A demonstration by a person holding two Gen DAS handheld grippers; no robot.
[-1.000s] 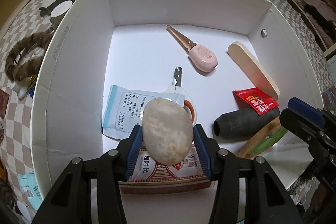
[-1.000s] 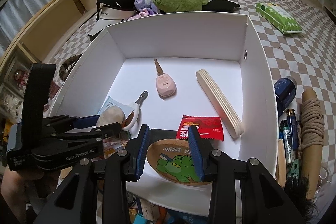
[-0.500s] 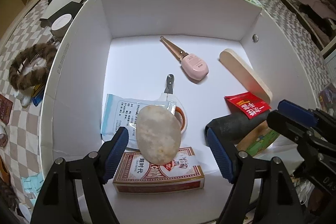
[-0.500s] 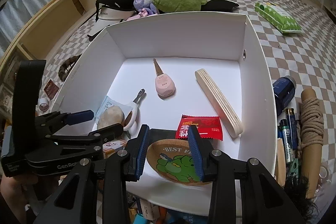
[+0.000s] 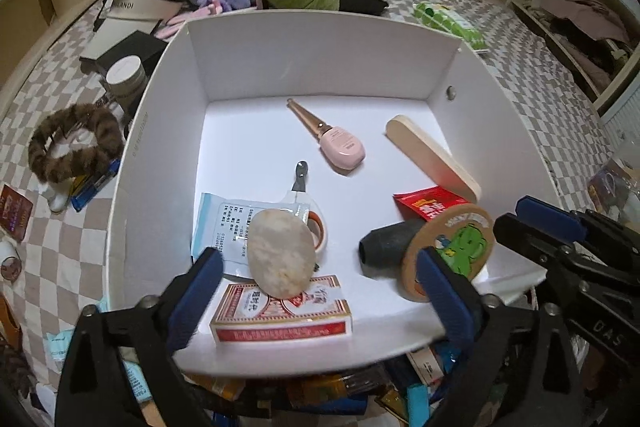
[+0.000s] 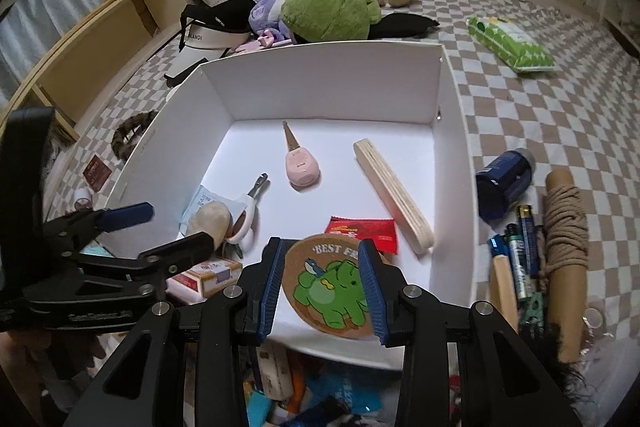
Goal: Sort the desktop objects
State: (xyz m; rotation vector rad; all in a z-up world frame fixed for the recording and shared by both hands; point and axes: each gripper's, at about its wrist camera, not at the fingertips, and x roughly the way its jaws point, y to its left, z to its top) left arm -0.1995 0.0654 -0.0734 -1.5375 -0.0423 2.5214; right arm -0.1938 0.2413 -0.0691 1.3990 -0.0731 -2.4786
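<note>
Nearest the right wrist camera, a round cork coaster (image 6: 326, 287) printed with a green cartoon creature is clamped between the blue pads of the right tool (image 6: 323, 285) and held over the near edge of a white box (image 6: 320, 87). Beside it, the left tool (image 5: 316, 291) is spread wide with nothing between its pads, just above a smooth pale stone (image 5: 280, 253) that is propped on a red playing-card pack (image 5: 282, 311) on the box floor. Under the stone, a light blue sachet (image 5: 224, 227) and white nail clippers (image 5: 306, 203) are seen. To the right, a black cylinder (image 5: 384, 247) and a red snack packet (image 5: 428, 205) lie close together. Farther in, a pink handled device (image 5: 336, 143) and a pale wooden block (image 5: 432, 155) are laid apart. Beyond the box, a checkered bed cover with a green plush toy (image 6: 328, 7) is visible.
</note>
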